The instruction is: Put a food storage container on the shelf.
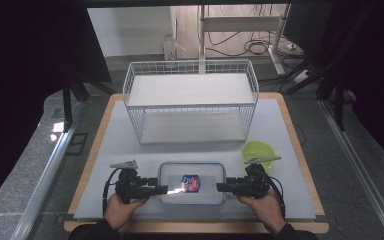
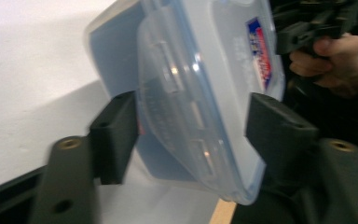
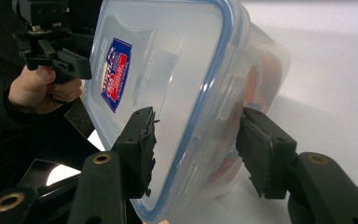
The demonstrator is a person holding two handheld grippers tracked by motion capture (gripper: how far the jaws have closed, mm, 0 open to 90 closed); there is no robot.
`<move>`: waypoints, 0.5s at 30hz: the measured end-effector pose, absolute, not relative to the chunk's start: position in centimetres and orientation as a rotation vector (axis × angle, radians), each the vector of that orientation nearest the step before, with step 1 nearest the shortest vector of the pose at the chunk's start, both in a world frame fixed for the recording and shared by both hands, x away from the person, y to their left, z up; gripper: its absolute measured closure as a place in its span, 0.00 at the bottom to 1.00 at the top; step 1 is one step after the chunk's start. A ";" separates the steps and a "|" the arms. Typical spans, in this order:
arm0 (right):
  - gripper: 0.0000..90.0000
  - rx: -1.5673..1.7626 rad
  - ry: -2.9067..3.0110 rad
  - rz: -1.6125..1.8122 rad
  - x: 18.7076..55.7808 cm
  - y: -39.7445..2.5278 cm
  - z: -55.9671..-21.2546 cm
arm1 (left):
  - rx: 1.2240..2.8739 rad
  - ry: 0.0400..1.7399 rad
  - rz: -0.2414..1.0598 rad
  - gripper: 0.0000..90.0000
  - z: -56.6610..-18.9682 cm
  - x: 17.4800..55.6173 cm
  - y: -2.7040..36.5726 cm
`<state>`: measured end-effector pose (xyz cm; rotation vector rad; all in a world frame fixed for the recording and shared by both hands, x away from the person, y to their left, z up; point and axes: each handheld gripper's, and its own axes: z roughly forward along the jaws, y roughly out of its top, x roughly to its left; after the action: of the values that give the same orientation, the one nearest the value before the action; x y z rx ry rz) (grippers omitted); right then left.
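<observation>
The plastic container (image 1: 192,182) looks light, stiff, slippery; its end clips seem the best hold. Left gripper (image 1: 161,189) and right gripper (image 1: 222,187) jaws stand released around its ends.

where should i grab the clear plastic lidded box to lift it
Grip the clear plastic lidded box at its two short ends, one gripper from each side. It lies flat with its long side across the table, and each end's lid latch sits between open jaws, so it would probably lift level.

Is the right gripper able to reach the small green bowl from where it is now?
Probably yes: the green bowl sits just beyond the right gripper, with nothing between them, though its jaws now straddle the clear plastic container.
</observation>
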<state>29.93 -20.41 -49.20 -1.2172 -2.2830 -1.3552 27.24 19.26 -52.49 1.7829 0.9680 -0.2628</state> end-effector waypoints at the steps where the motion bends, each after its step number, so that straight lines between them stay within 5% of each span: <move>1: 0.53 -1.220 -2.278 -1.353 29.9 -20.4 -49.2 | 1.784 0.972 -0.261 0.42 -52.4 27.2 19.3; 15: 0.60 -1.231 -2.331 -1.390 29.3 -20.2 -48.4 | 1.711 0.997 -0.221 0.58 -51.5 26.8 19.9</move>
<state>29.29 -20.16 -48.43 -1.2306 -2.3308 -1.3895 26.84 19.92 -51.53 1.7113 0.9969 -0.2213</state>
